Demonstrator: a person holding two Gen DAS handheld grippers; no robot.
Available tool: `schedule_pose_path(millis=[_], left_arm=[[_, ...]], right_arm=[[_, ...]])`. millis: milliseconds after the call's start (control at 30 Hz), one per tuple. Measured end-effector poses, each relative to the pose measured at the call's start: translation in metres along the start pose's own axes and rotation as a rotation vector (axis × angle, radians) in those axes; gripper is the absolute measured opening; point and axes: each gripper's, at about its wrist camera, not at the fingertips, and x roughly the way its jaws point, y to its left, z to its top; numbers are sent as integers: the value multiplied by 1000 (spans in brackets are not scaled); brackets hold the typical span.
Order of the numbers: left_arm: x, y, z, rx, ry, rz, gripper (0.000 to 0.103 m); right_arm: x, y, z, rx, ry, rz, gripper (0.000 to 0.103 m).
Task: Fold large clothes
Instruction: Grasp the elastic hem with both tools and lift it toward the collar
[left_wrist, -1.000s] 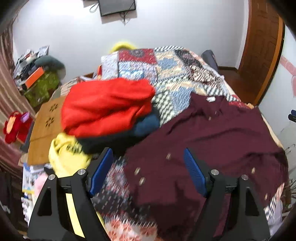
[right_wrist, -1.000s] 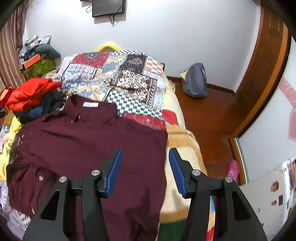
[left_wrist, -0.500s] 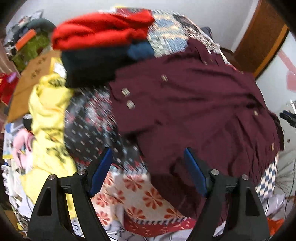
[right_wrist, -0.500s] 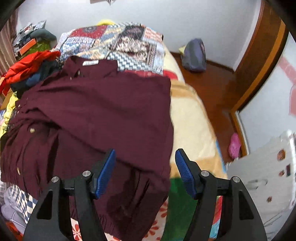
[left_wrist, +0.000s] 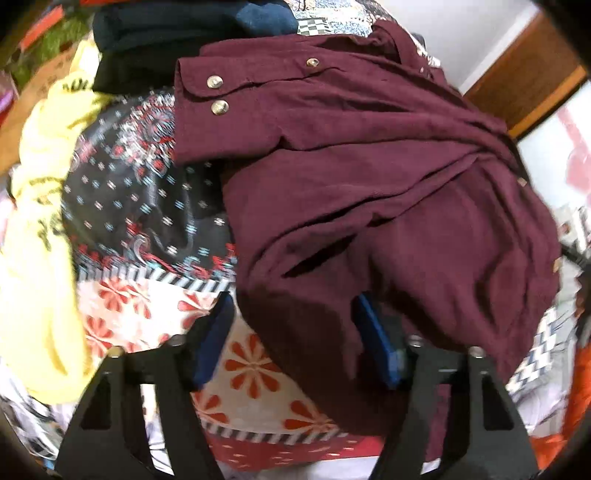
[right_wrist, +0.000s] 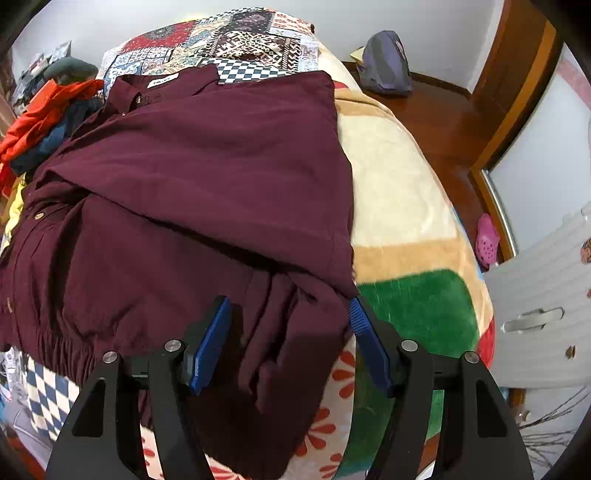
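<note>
A large maroon button shirt (left_wrist: 369, 155) lies spread on the bed, its cuff with metal snaps at the upper left; it also fills the right wrist view (right_wrist: 192, 177), collar and white label at the far end. My left gripper (left_wrist: 293, 314) is open, its blue pads straddling the shirt's near hem edge, the cloth lying between the fingers. My right gripper (right_wrist: 290, 317) is open too, its pads either side of the shirt's near right corner, which hangs over the bed's edge.
A patchwork bedspread (left_wrist: 140, 206) covers the bed. A yellow garment (left_wrist: 40, 221) and a dark blue and red clothes pile (right_wrist: 48, 122) lie at the left. A beige and green blanket (right_wrist: 399, 206), wooden floor, a grey bag (right_wrist: 386, 62) and a door are at the right.
Both grippers have dropped down and forward to the shirt's near hem. The cloth now lies between the open fingers of each. The shirt itself has not visibly shifted.
</note>
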Motion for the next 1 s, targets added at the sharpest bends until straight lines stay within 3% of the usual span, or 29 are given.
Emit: schedule_pose_path(millis=[67, 133, 233, 333, 433, 600, 700, 800, 900, 967, 1000], left_arm=[[0, -2, -4, -15, -3, -38, 47], [-2, -6, -5, -8, -17, -35, 41], [-6, -11, -3, 6, -42, -16, 19], [-21, -8, 7, -13, -95, -17, 13], [-39, -4, 22, -22, -160, -1, 11], [-54, 3, 56, -48, -247, 15, 11], [-35, 2, 71, -65, -205, 32, 11], [-21, -2, 65, -72, -136, 47, 13], [-15, -9, 53, -38, -86, 68, 32], [-13, -10, 42, -29, -47, 24, 54], [-11, -10, 36, -32, -21, -6, 57]], right_arm=[[-3, -6, -4, 16, 3, -9, 63], [-4, -14, -9, 59, 7, 42, 63], [2, -18, -14, 104, 28, 105, 61], [4, -7, -14, 80, 37, 153, 30], [-6, 6, -7, 12, 0, 117, 18], [-30, 9, 17, -9, -100, 138, 14], [-26, 7, 27, 11, -128, 146, 14], [-10, 10, 25, 19, -99, 133, 14], [-4, 14, 17, 9, -76, 117, 14], [-5, 12, 17, 10, -71, 115, 14], [-6, 11, 14, 15, -68, 116, 14]])
